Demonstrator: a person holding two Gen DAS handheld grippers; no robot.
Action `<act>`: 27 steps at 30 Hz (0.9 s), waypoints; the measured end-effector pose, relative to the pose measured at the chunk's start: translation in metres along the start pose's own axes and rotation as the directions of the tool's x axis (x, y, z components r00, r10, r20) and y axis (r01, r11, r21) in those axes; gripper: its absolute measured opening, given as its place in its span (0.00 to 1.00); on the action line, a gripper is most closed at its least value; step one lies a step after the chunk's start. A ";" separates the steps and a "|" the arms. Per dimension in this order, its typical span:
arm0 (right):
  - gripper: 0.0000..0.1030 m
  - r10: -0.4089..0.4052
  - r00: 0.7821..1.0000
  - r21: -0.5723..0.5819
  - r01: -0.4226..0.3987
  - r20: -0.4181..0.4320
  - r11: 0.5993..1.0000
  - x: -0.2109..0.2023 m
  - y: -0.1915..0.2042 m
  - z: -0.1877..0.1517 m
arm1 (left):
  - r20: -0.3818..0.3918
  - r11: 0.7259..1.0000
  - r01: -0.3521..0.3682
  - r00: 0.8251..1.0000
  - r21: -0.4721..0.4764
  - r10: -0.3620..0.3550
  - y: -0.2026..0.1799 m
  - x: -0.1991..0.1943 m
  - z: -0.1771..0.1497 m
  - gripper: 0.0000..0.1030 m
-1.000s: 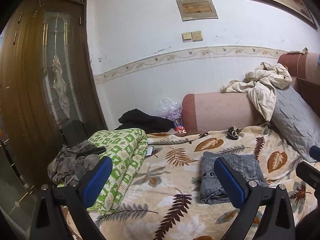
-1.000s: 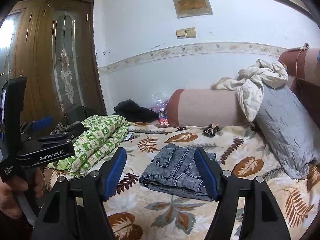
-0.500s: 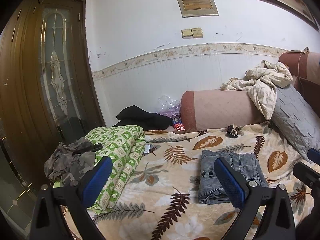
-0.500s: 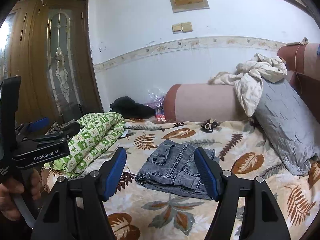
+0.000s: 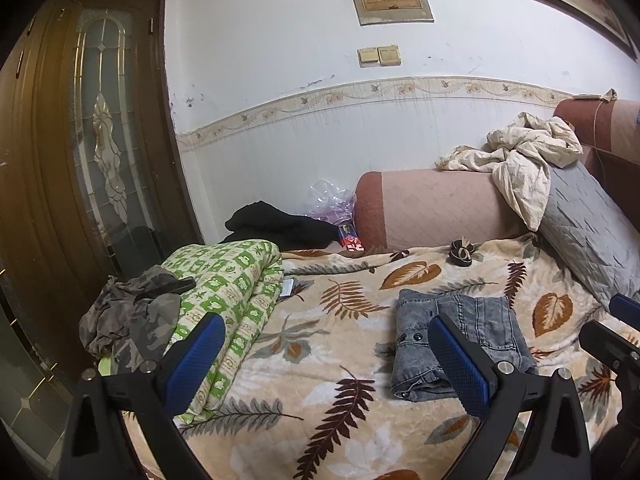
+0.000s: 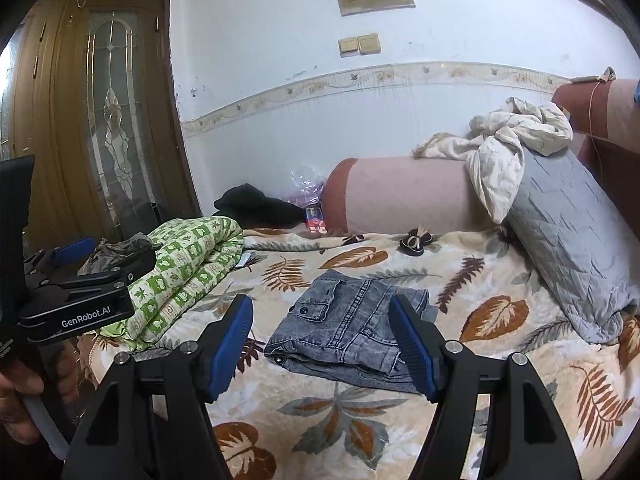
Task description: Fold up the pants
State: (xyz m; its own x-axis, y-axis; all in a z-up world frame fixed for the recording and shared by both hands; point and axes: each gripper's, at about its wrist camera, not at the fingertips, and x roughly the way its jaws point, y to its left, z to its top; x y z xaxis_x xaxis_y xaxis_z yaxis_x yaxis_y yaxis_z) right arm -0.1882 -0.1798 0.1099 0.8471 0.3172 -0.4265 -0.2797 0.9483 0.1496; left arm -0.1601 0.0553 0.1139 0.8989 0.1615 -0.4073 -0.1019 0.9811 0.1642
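Observation:
Grey denim pants (image 6: 352,320) lie folded into a compact rectangle on the leaf-patterned blanket (image 6: 500,380); the left wrist view shows the same pants (image 5: 472,328) right of centre. My right gripper (image 6: 322,344) hangs open above the blanket just short of the pants, nothing between its blue pads. My left gripper (image 5: 328,358) is also open and empty, held above the blanket left of the pants; it shows again as the left gripper (image 6: 68,252) at the left edge of the right wrist view, in a hand.
A folded green-and-white quilt (image 5: 228,304) with camouflage clothing (image 5: 132,320) lies at the left. A grey pillow (image 6: 568,240), cream cloth (image 6: 512,136) and pink bolster (image 6: 404,196) line the back. A small dark item (image 6: 416,238) sits on the blanket. A wooden door (image 5: 80,160) stands left.
Both views have shifted only slightly; the pants lie as before and both grippers stay open.

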 end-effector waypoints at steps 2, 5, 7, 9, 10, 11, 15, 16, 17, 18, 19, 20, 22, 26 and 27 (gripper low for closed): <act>0.69 -0.003 1.000 -0.001 0.003 -0.003 1.000 0.002 0.000 0.000 | -0.005 1.000 0.008 1.000 -0.003 -0.008 0.000 0.002 -0.001 1.00; 0.69 -0.009 1.000 -0.002 0.009 -0.008 1.000 0.005 0.000 -0.001 | -0.012 1.000 0.017 1.000 -0.005 -0.017 0.000 0.006 -0.003 1.00; 0.69 -0.014 1.000 0.000 0.014 -0.014 1.000 0.008 -0.001 -0.001 | -0.015 1.000 0.023 1.000 -0.007 -0.023 0.000 0.008 -0.005 1.00; 0.69 -0.016 1.000 0.001 0.016 -0.018 1.000 0.010 -0.001 -0.001 | -0.016 1.000 0.026 1.000 -0.010 -0.027 0.001 0.009 -0.005 1.00; 0.69 -0.017 1.000 0.000 0.017 -0.019 1.000 0.011 -0.001 -0.002 | -0.015 1.000 0.029 0.999 -0.012 -0.029 0.001 0.010 -0.006 1.00; 0.69 -0.019 1.000 -0.003 0.019 -0.020 1.000 0.012 0.000 -0.002 | -0.015 1.000 0.028 0.999 -0.014 -0.028 0.001 0.010 -0.006 1.00; 0.69 -0.023 1.000 -0.008 0.023 -0.020 1.000 0.015 0.001 -0.001 | -0.017 0.999 0.035 0.999 -0.021 -0.035 0.003 0.012 -0.008 1.00; 0.69 -0.024 1.000 -0.009 0.024 -0.020 1.000 0.015 0.001 -0.001 | -0.016 0.999 0.040 0.999 -0.024 -0.040 0.003 0.012 -0.008 1.00; 0.69 -0.025 1.000 -0.011 0.024 -0.020 1.000 0.015 0.001 -0.001 | -0.016 0.999 0.043 0.999 -0.025 -0.043 0.004 0.012 -0.008 1.00; 0.69 -0.026 0.999 -0.014 0.026 -0.018 1.000 0.015 0.002 0.000 | -0.014 0.999 0.043 0.999 -0.024 -0.044 0.004 0.012 -0.009 1.00; 0.69 -0.028 0.999 -0.017 0.027 -0.017 0.999 0.015 0.003 0.000 | -0.013 0.999 0.044 0.999 -0.023 -0.045 0.004 0.012 -0.009 1.00; 0.69 -0.029 0.999 -0.020 0.028 -0.016 0.999 0.015 0.003 0.000 | -0.012 0.999 0.046 0.999 -0.022 -0.046 0.003 0.012 -0.009 1.00; 0.69 -0.030 0.999 -0.023 0.030 -0.015 0.999 0.016 0.003 0.001 | -0.010 0.998 0.053 0.999 -0.023 -0.054 0.003 0.011 -0.009 1.00; 0.69 -0.031 0.999 -0.026 0.030 -0.017 0.999 0.018 0.004 0.002 | -0.012 0.997 0.075 0.997 -0.032 -0.076 0.004 0.011 -0.009 1.00; 0.69 -0.032 0.999 -0.028 0.031 -0.018 0.999 0.018 0.004 0.002 | -0.013 0.996 0.078 0.997 -0.034 -0.078 0.004 0.012 -0.009 1.00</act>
State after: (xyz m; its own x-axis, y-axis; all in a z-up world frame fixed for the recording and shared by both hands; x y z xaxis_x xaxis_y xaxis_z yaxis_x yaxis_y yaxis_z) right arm -0.1729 -0.1706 0.1049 0.8470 0.2870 -0.4473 -0.2656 0.9576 0.1115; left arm -0.1536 0.0621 0.1012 0.8986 0.0855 -0.4303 -0.0459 0.9938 0.1016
